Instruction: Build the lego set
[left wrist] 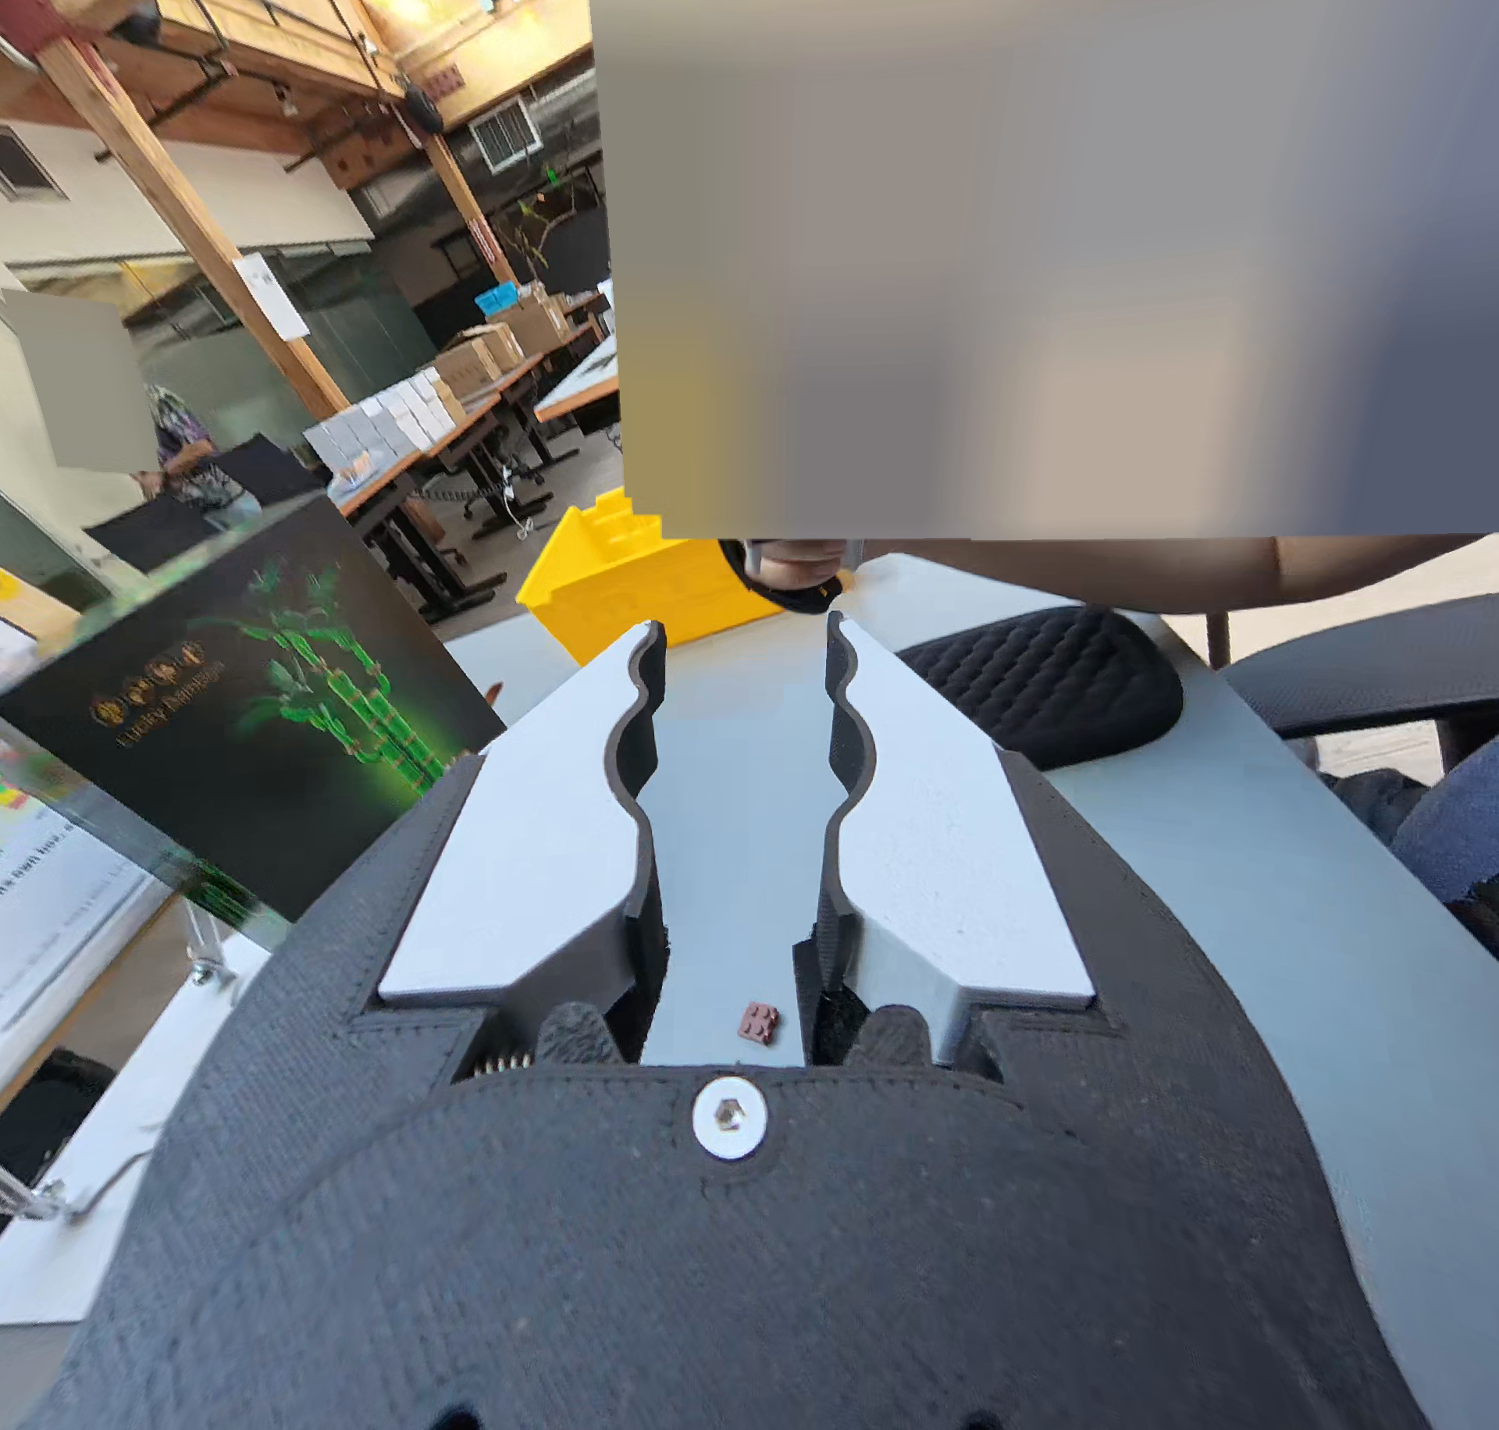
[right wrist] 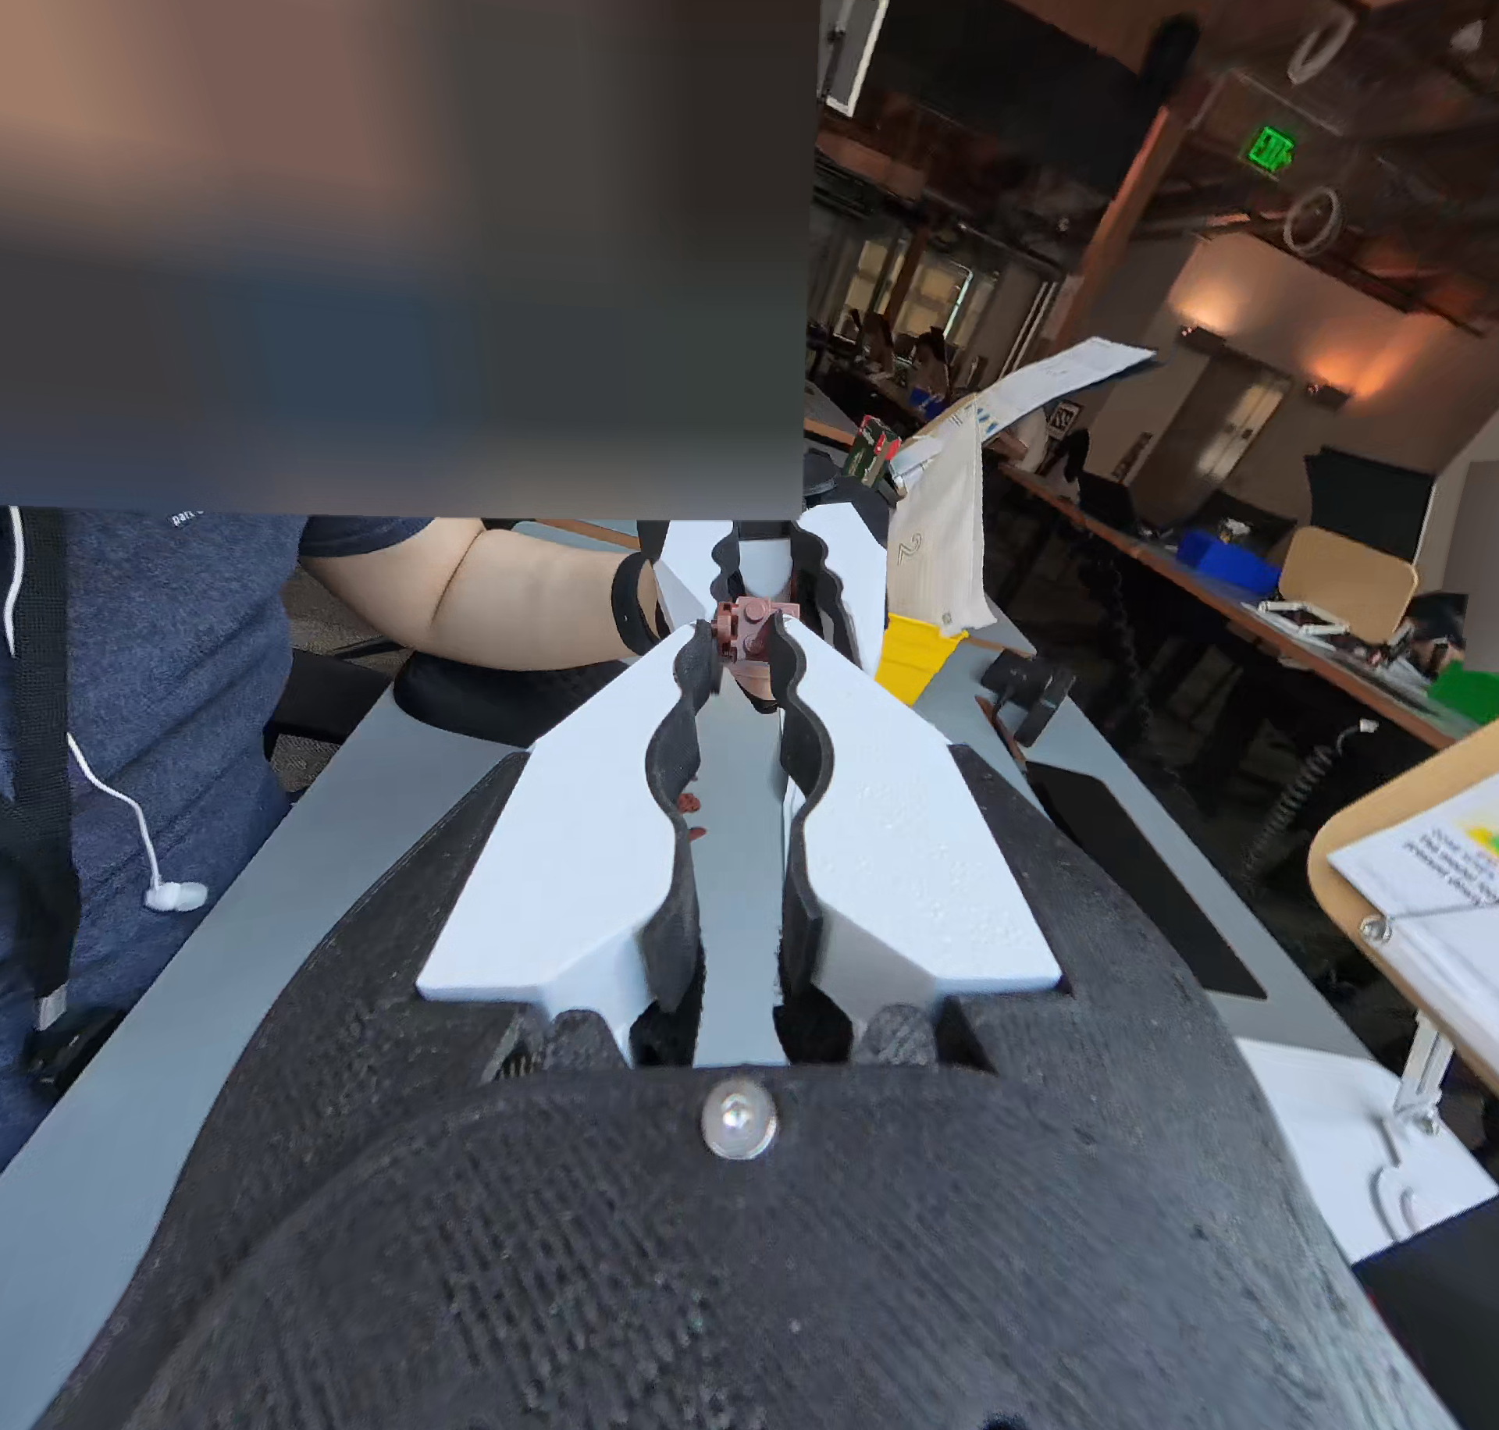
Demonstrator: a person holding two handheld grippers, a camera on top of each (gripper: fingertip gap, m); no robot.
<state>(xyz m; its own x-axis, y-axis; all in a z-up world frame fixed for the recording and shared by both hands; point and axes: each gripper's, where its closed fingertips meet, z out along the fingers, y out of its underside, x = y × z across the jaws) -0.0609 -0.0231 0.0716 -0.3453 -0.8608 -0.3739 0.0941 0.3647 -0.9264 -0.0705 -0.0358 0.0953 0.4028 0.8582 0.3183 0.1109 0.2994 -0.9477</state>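
A: Lego piece [right wrist: 750, 627], reddish-brown, pinched at the tips of my right tongs [right wrist: 745, 635], held above the grey worktop [right wrist: 243, 904].

B: Left tongs [left wrist: 740, 635]?

A: Spread apart, nothing in them. One small brown plate [left wrist: 759, 1022] lies on the worktop btwn them. Yellow bin [left wrist: 641, 580] just beyond; set's dark box [left wrist: 243, 710] to the left.

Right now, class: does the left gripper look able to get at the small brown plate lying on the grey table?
Probably yes: the left gripper is open and empty, and the brown plate lies alone on the grey table between its fingers, nothing covering it.
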